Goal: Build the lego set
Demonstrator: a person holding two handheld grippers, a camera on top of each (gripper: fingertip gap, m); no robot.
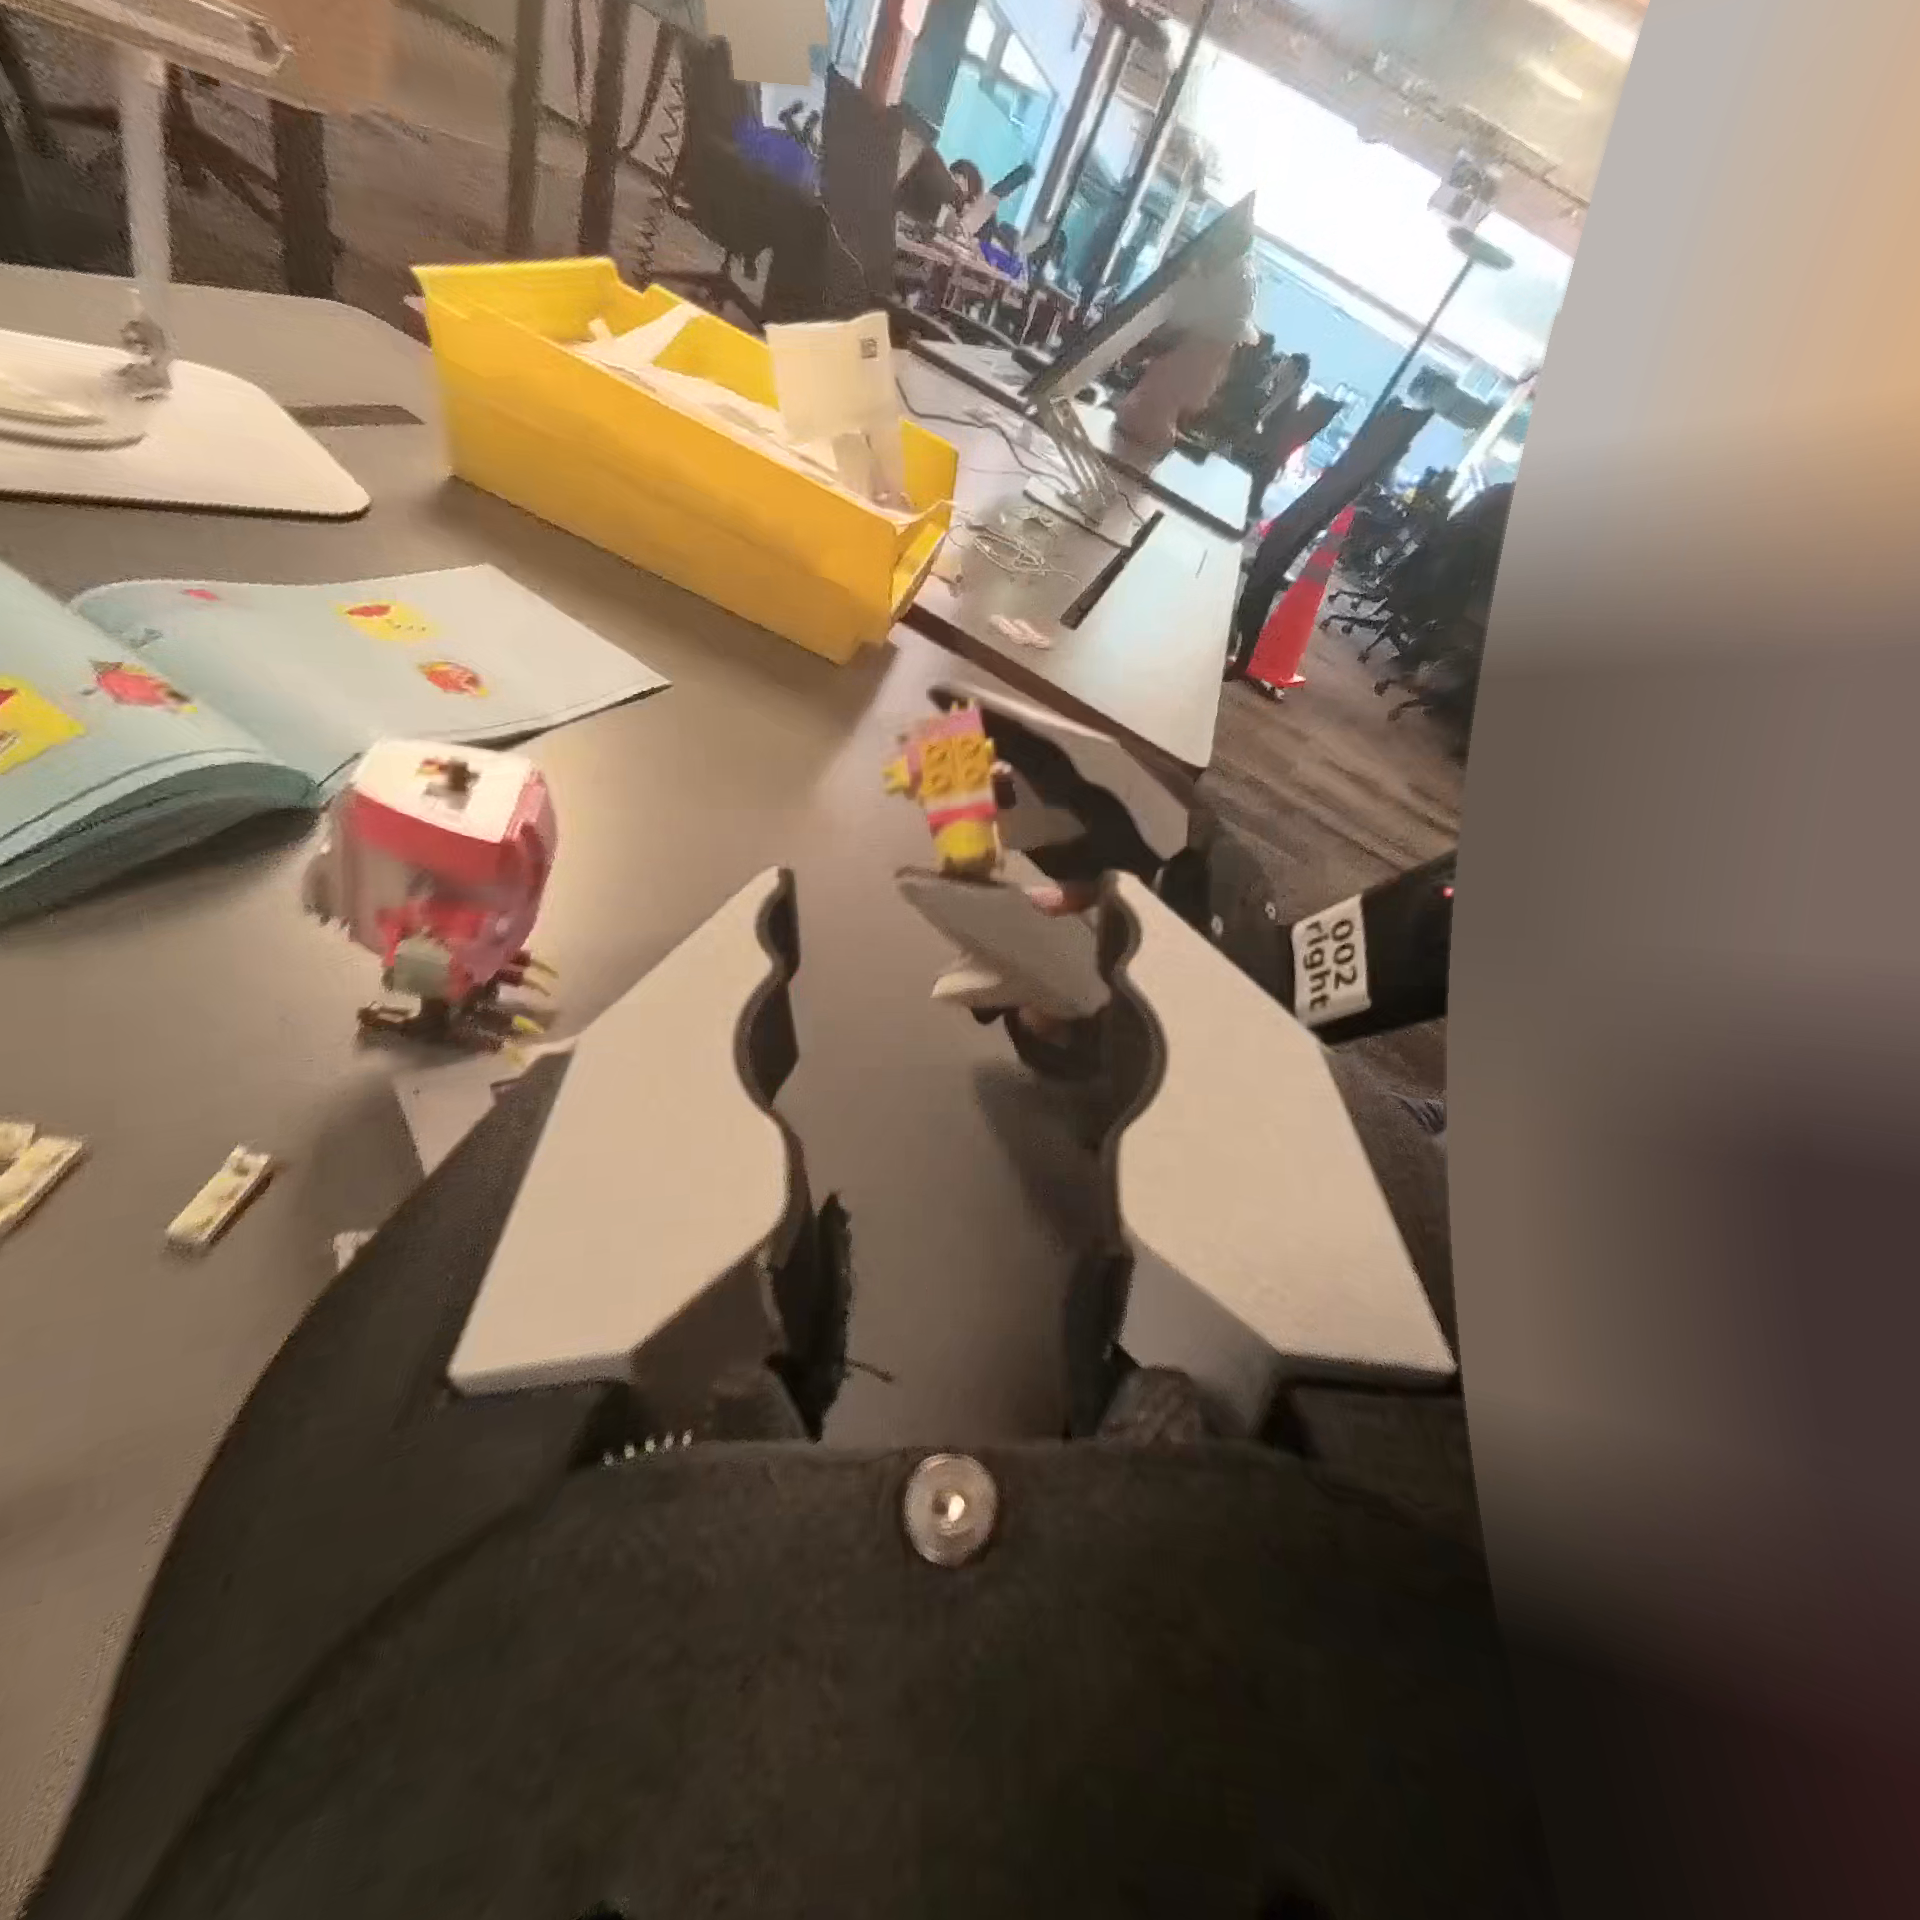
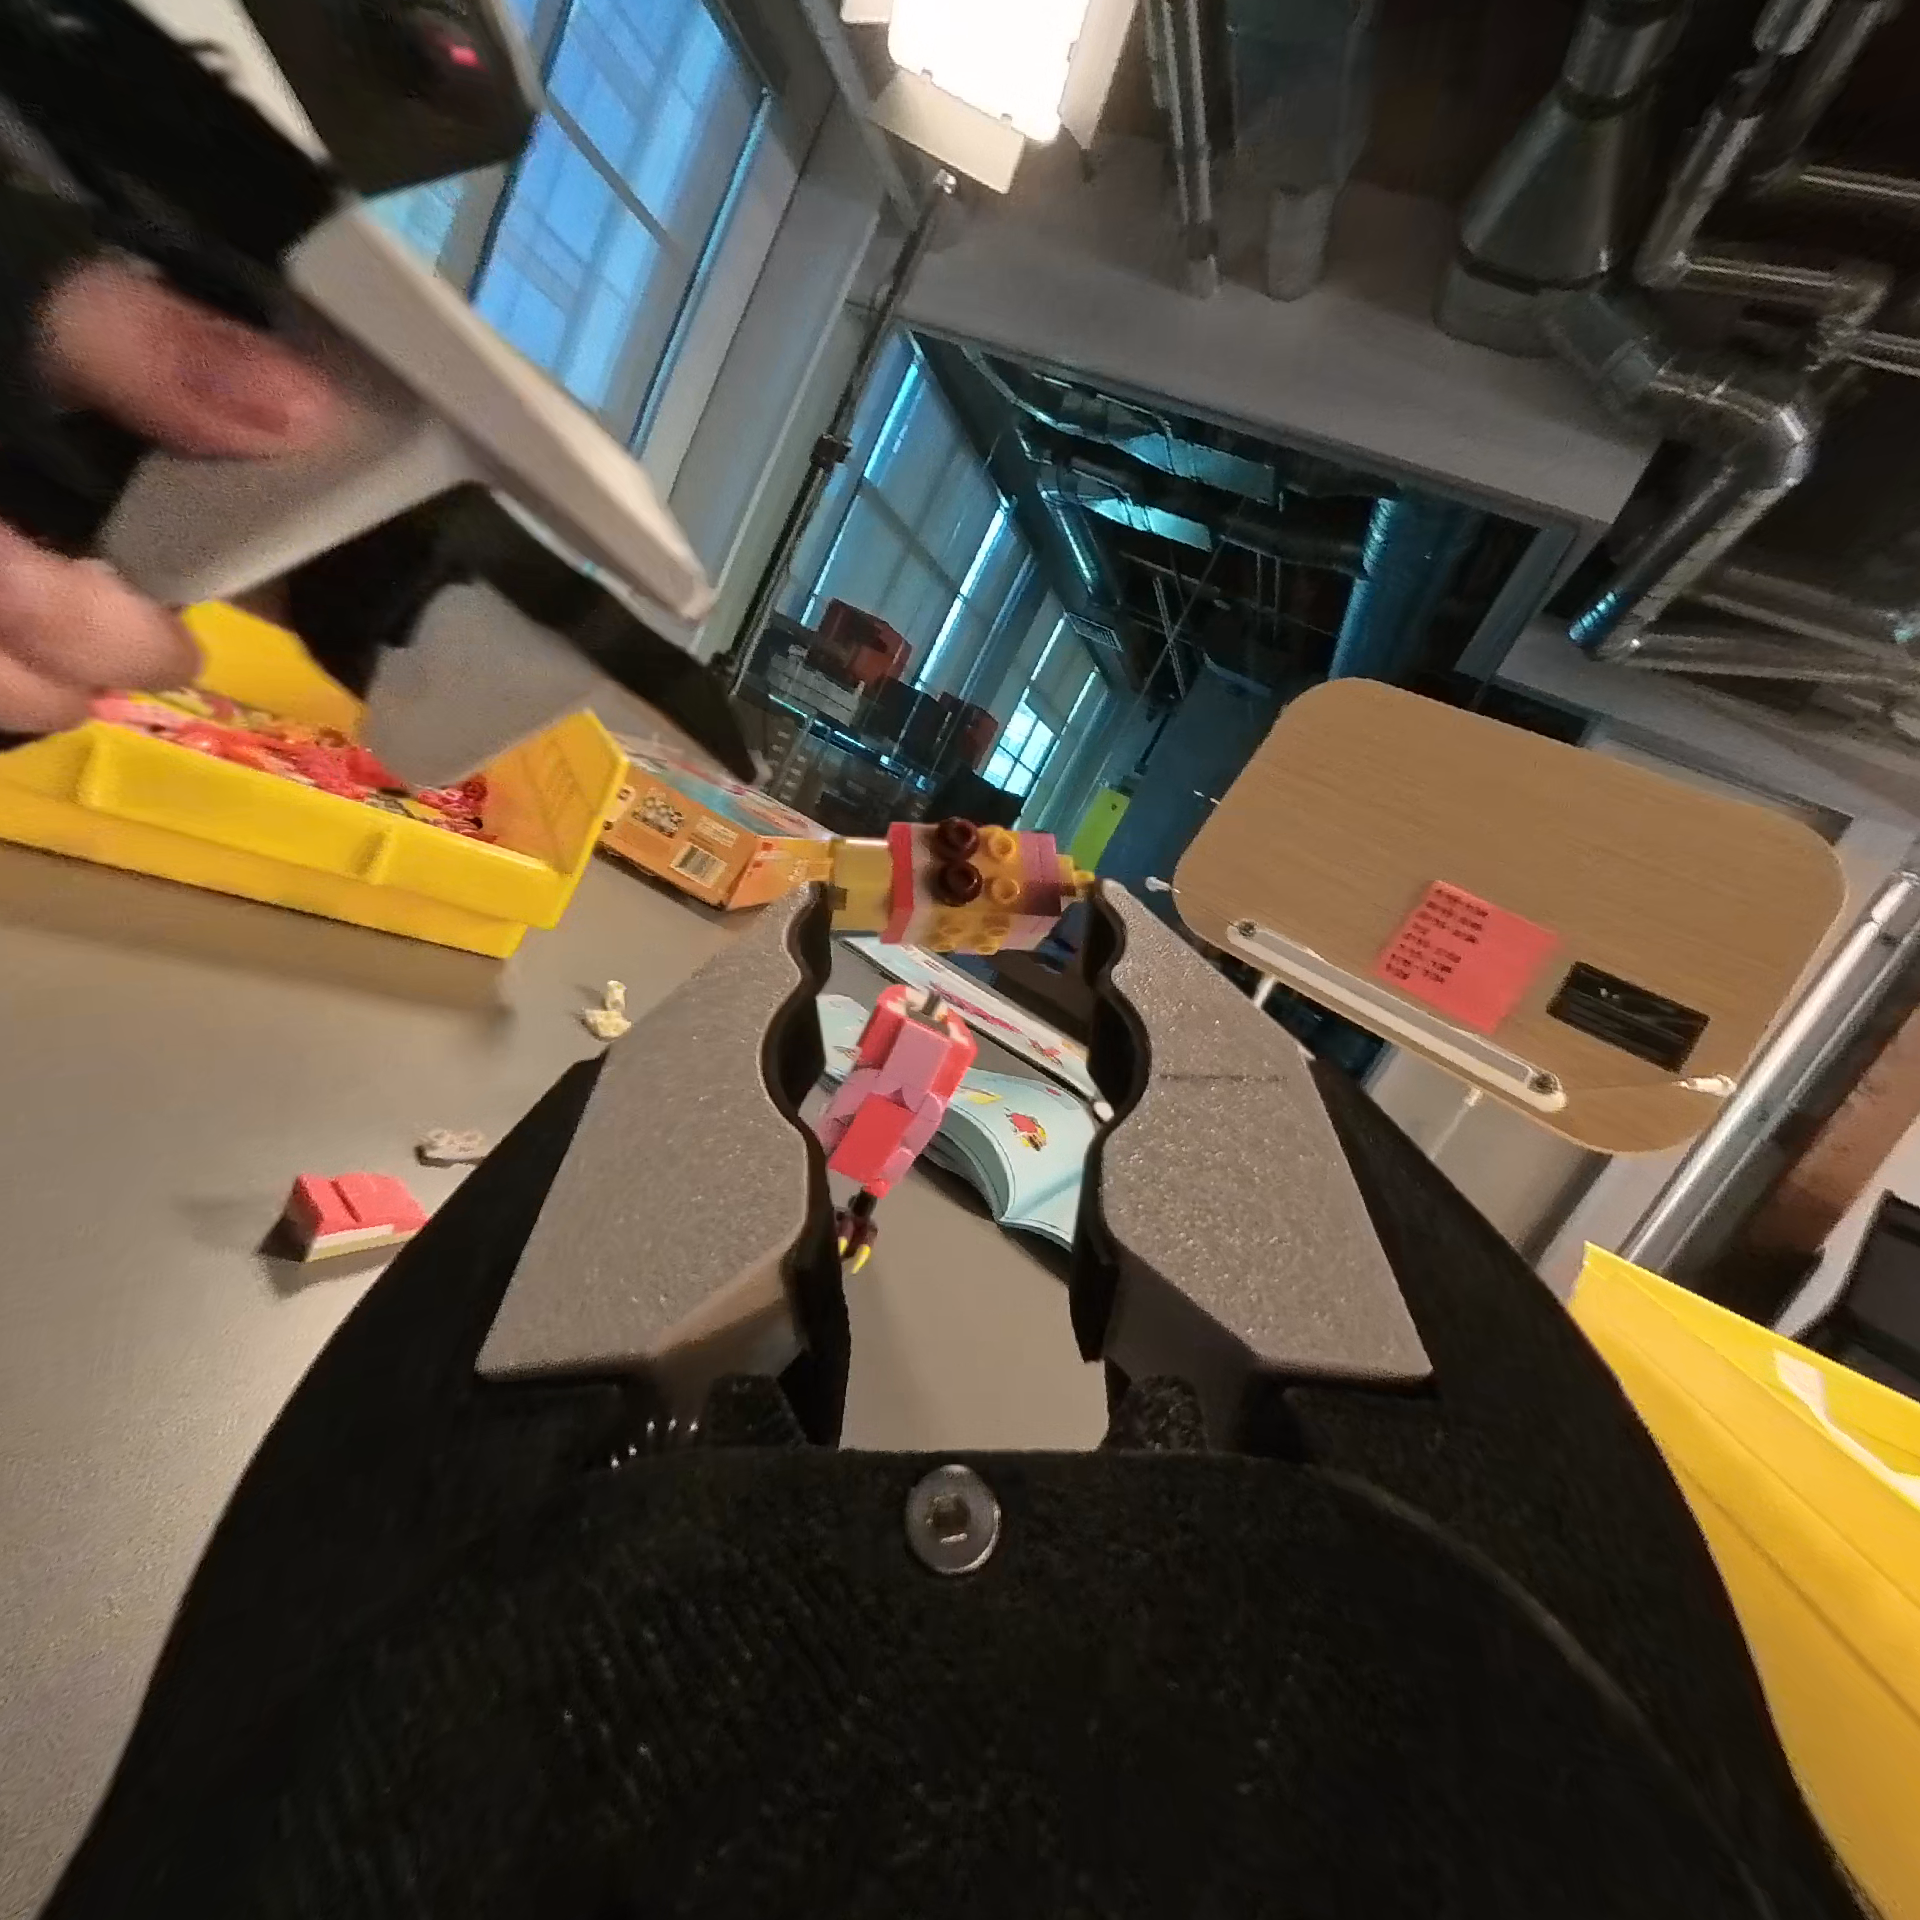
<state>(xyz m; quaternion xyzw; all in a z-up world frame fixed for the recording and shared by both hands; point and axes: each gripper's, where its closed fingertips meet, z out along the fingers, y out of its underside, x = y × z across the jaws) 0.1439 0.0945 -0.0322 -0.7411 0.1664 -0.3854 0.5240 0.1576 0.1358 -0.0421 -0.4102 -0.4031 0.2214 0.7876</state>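
Our right gripper point(image 2: 951, 904) clamps a small yellow-and-pink brick piece point(image 2: 961, 883) at its fingertips, above the tabletop's point(image 1: 675, 831) edge. We judge it light, stiff, and apt to snap apart. Our left gripper point(image 1: 945, 914) gapes empty.

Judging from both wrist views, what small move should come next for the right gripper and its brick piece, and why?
Probably carry the small brick piece toward the pink brick figure on the table. The right gripper holds the piece across its tips, above the table. The left gripper is open with nothing between its fingers, so it could steady the figure.
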